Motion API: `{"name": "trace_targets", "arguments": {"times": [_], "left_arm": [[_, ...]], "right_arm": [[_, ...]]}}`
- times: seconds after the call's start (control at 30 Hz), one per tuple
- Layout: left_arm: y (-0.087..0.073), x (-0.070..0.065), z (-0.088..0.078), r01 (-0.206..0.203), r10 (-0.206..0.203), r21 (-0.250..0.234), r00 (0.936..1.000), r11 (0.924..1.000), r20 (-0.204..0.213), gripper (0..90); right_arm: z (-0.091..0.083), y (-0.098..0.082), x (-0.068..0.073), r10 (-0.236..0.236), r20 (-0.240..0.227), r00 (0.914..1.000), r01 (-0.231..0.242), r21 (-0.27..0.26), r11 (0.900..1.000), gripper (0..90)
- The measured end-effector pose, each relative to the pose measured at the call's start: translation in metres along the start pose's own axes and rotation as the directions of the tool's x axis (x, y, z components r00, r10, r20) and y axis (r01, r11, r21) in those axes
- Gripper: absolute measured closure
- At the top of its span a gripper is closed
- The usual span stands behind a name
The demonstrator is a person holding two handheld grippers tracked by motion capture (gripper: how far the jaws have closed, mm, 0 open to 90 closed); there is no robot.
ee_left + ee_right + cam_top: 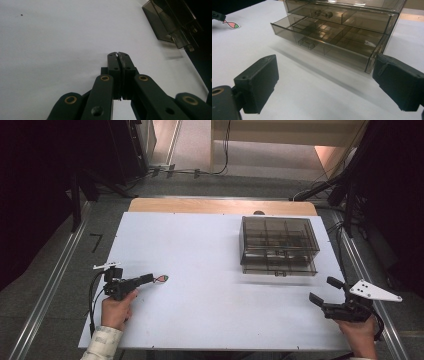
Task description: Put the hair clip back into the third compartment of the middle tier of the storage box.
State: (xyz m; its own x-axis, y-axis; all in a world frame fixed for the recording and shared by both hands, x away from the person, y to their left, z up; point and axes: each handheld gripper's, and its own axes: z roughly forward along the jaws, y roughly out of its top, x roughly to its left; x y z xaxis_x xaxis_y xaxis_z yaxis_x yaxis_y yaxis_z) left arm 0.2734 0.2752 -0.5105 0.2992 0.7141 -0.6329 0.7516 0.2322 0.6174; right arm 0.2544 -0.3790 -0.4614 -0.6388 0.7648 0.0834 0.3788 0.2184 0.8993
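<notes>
A: Drawer box (278,245), smoky clear plastic, sits on the white table (200,310); its bottom drawer (322,41) is pulled out. No readable writing.

B: And the grippers?

A: Right gripper (324,292) sits just beside the box, jaws wide apart, nothing between them. Left gripper (150,278) is well apart from the box, jaws pressed together, tips touching a small fish sticker (162,278).

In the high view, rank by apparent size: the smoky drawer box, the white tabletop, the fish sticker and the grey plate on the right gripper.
1. white tabletop, by far the largest.
2. smoky drawer box.
3. grey plate on the right gripper; it sits nearer the camera, yet is plainly smaller than the box.
4. fish sticker, smallest, at the tips of the left gripper.
</notes>
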Motion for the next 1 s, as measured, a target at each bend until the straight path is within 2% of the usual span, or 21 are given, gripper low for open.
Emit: {"name": "trace_targets", "arguments": {"times": [0.2,0.33,0.57,0.7,0.73,0.77,0.8,0.83,0.87,0.9,0.93,0.97,1.0], "left_arm": [[-0.002,-0.003,-0.002,-0.007,0.007,-0.019,0.9998,0.9998,0.020,90.0],[-0.005,-0.004,-0.009,-0.011,0.012,-0.042,0.9998,0.9990,0.017,90.0],[-0.008,-0.018,-0.024,-0.047,0.050,-0.086,0.9982,0.9952,0.033,90.0],[-0.008,-0.034,-0.034,-0.084,0.089,-0.115,0.9954,0.9898,0.035,90.0],[-0.007,-0.044,-0.038,-0.108,0.113,-0.123,0.9929,0.9865,0.038,90.0],[-0.007,-0.044,-0.038,-0.108,0.113,-0.123,0.9929,0.9865,0.038,90.0],[-0.006,-0.052,-0.040,-0.125,0.132,-0.132,0.9903,0.9833,0.043,90.0],[-0.003,-0.067,-0.043,-0.156,0.163,-0.138,0.9857,0.9782,0.043,90.0],[-0.003,-0.067,-0.043,-0.156,0.163,-0.138,0.9857,0.9782,0.043,90.0],[0.000,-0.080,-0.045,-0.183,0.191,-0.138,0.9805,0.9733,0.046,90.0],[0.001,-0.087,-0.046,-0.194,0.203,-0.142,0.9780,0.9707,0.049,90.0],[0.001,-0.087,-0.046,-0.194,0.203,-0.142,0.9780,0.9707,0.049,90.0],[0.004,-0.097,-0.046,-0.214,0.223,-0.143,0.9732,0.9663,0.055,90.0]], "right_arm": [[0.000,0.000,0.000,-0.001,0.000,1.0000,0.001,0.000,1.000,5.4],[-0.001,0.000,0.000,-0.004,0.000,1.0000,0.004,-0.007,1.000,8.2],[0.000,0.000,0.001,-0.007,-0.003,1.0000,0.007,-0.006,1.000,8.2],[0.000,0.000,0.000,-0.009,-0.003,1.0000,0.009,-0.011,1.000,8.2],[0.000,0.000,0.001,-0.009,-0.003,1.0000,0.009,-0.011,1.000,8.2],[0.000,0.000,0.001,-0.009,-0.004,1.0000,0.009,-0.011,1.000,8.2],[0.000,0.000,0.001,-0.007,-0.004,1.0000,0.007,-0.010,1.000,8.2],[0.000,0.000,0.001,-0.006,-0.004,1.0000,0.006,-0.010,1.000,8.2],[0.000,0.000,0.000,-0.008,-0.004,1.0000,0.008,-0.011,1.000,8.2],[0.000,0.000,0.000,-0.006,-0.005,1.0000,0.006,-0.012,1.000,8.2],[0.000,0.000,0.000,-0.005,-0.006,1.0000,0.004,-0.012,1.000,8.2],[0.000,0.000,0.000,-0.005,-0.006,1.0000,0.004,-0.012,1.000,8.2],[-0.001,0.000,0.000,-0.003,-0.007,1.0000,0.003,-0.013,1.000,8.2]]}}
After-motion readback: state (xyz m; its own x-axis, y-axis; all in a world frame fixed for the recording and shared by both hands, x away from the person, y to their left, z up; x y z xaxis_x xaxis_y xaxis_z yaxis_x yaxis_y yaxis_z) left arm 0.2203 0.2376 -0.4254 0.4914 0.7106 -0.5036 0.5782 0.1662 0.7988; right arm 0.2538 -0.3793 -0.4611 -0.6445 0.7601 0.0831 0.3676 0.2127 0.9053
